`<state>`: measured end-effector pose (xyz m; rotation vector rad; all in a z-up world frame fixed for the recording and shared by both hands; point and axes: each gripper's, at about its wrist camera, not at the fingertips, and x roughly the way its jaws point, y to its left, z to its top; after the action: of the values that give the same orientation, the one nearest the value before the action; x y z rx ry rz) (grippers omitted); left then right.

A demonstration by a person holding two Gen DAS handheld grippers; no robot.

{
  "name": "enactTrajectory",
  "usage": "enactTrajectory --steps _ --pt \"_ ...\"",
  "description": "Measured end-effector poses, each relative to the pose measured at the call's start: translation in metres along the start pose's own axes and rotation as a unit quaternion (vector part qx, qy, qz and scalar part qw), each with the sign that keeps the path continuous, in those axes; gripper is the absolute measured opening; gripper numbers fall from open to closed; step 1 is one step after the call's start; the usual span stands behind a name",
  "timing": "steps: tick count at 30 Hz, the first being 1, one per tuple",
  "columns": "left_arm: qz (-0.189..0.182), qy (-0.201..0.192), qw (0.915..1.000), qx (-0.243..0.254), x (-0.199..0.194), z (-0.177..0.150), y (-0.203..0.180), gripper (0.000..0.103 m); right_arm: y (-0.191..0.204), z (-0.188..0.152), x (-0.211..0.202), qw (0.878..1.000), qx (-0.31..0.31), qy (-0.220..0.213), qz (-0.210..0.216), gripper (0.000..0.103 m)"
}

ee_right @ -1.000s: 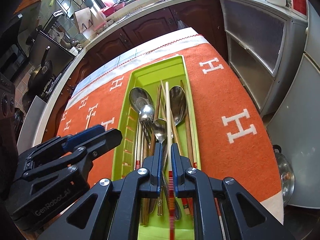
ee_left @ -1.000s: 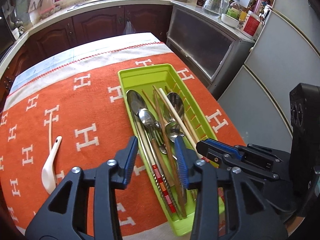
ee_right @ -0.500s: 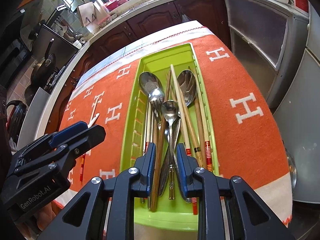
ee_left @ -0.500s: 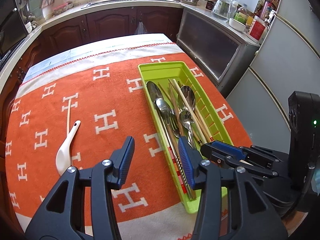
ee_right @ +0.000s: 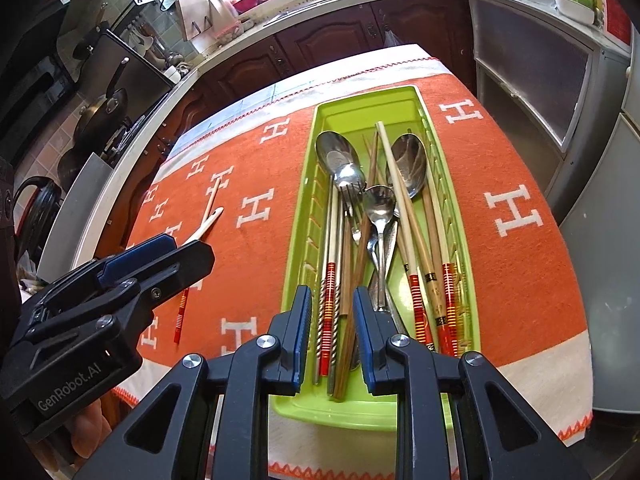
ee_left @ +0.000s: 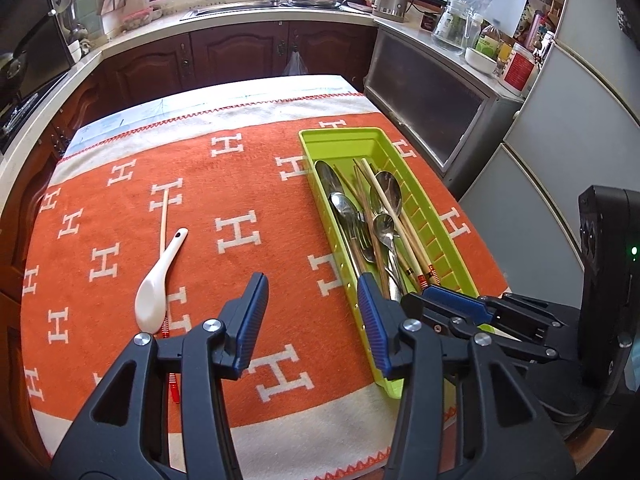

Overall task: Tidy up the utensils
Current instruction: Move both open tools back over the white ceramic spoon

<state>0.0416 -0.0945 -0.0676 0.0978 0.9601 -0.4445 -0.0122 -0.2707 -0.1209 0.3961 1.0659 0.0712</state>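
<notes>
**Green tray full, both claws empty above the cloth**

Lime-green plastic is forming the long, shallow tray (ee_right: 408, 98) you are hovering over; its side walls are ribbed with small slots. Inside it, polished steel spoons (ee_right: 408, 164), a fork (ee_right: 347, 196) and a bundle of wooden and bamboo chopsticks (ee_right: 400, 204) are lying lengthwise, some chopsticks ending in red and gold banded handles. The pile is overlapping, so you are not getting a clear count of the chopsticks, and the fork's handle is buried under the others.

The tray is sitting on a woolly orange blanket (ee_left: 248, 168) patterned with white H shapes, which is covering the worktop (ee_left: 132, 118). Well apart from the tray, towards your left, a glossy white ceramic soup spoon (ee_left: 154, 292) is lying on the blanket across a single chopstick (ee_left: 163, 216); the chopstick's red-banded end is partly hidden behind your left claw.

Your left claw (ee_left: 312, 292) is standing about half open over bare blanket just beside the tray, with nothing between its ridged blue pads (ee_left: 252, 320). Your right claw (ee_right: 331, 300) is only narrowly parted above the near end of the tray; chopstick handles are showing through the gap, but the pads are not pressing on them.
</notes>
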Motion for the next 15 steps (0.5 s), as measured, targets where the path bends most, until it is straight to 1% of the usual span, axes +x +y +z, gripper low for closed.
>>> enactTrajectory --steps 3,15 --pt "0.005 -0.005 1.0 -0.005 -0.006 -0.002 0.005 0.043 0.005 0.0 -0.003 1.0 -0.009 0.0 0.0 0.021" --pt "0.055 -0.046 0.9973 -0.013 -0.035 -0.007 0.026 0.043 0.032 0.001 -0.008 0.999 -0.041 0.004 0.0 0.021"
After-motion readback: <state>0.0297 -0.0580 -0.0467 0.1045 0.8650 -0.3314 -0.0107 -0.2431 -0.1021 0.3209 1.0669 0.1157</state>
